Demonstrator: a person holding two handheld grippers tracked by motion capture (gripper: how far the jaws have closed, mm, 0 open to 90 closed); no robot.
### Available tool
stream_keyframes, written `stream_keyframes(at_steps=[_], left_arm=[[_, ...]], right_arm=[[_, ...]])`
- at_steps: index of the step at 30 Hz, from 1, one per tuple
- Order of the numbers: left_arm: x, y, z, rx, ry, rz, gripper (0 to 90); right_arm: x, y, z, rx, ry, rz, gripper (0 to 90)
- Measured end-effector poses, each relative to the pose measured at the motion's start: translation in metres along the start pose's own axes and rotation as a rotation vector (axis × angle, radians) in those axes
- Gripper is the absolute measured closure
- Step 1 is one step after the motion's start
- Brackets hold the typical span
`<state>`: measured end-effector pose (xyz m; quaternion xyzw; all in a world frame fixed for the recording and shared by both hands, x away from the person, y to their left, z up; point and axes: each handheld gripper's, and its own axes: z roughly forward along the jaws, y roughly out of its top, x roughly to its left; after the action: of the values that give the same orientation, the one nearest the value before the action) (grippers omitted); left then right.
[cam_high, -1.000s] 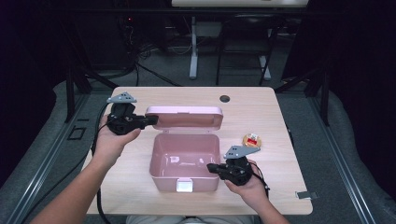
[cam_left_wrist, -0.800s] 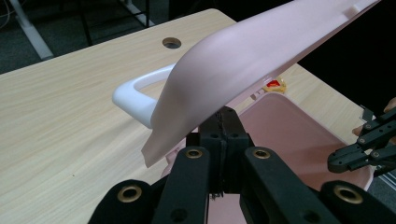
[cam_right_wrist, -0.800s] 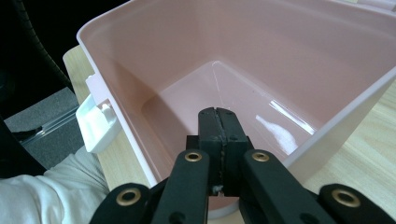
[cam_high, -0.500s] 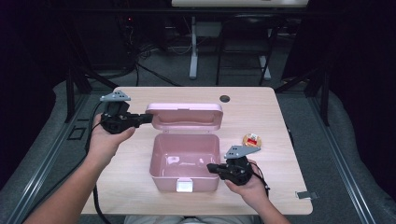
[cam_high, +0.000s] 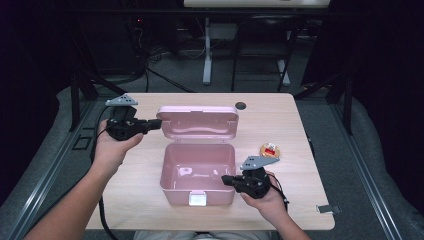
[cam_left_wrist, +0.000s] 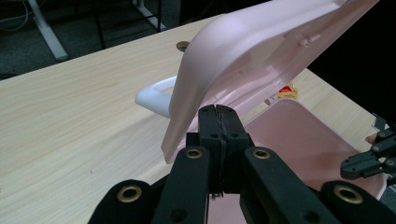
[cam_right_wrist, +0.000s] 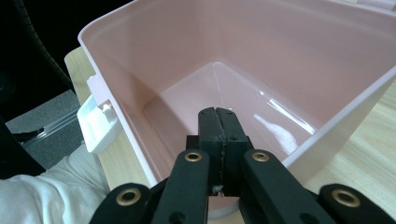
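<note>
**Lid up, box braced, nothing in it yet**

I had the pink plastic box (cam_high: 199, 172) sitting in the middle of the pale wooden table (cam_high: 310, 120), its hinged pink lid (cam_high: 198, 121) thrown back and standing tilted behind the open tub. My left gripper (cam_high: 155, 124) was at the lid's left corner, jaws pressed flat together with nothing between them; from the left gripper view the closed tips (cam_left_wrist: 219, 122) lay right against the lid's rounded edge (cam_left_wrist: 219, 51), so I judged I was propping or nudging the lid open rather than gripping it. Whether the tips truly touched the plastic I could not tell. A white handle (cam_left_wrist: 156, 97) showed on the table side of the lid.

My right gripper (cam_high: 226, 179) was at the box's right front corner, jaws also closed on nothing, the tips (cam_right_wrist: 218, 122) poised over the rim and pointing into the bare, glossy interior (cam_right_wrist: 243, 79). The white latch (cam_right_wrist: 97, 122) hung off the front wall. I read that hand as steadying the tub.

So the opening step looked done. A small round orange-and-red object (cam_high: 269, 150) lay on the table just beyond my right hand, near the box's right side. I judged the next move would need my right jaws opened, swung over to that piece and closed on it gently, while the left kept the lid from falling.
</note>
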<state>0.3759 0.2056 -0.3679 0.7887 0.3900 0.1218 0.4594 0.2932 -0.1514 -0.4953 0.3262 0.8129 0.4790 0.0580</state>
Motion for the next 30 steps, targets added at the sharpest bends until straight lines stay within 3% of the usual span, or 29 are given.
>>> stream_keyframes(at_steps=[15, 30], left_arm=[[0.005, -0.004, 0.014, -0.001, 0.011, -0.017, 90.0], [0.010, -0.031, 0.025, 0.005, -0.022, -0.039, 90.0]], right_arm=[[0.002, -0.001, 0.000, 0.001, -0.017, -0.021, 90.0], [0.001, -0.001, 0.000, -0.004, -0.014, -0.024, 90.0]])
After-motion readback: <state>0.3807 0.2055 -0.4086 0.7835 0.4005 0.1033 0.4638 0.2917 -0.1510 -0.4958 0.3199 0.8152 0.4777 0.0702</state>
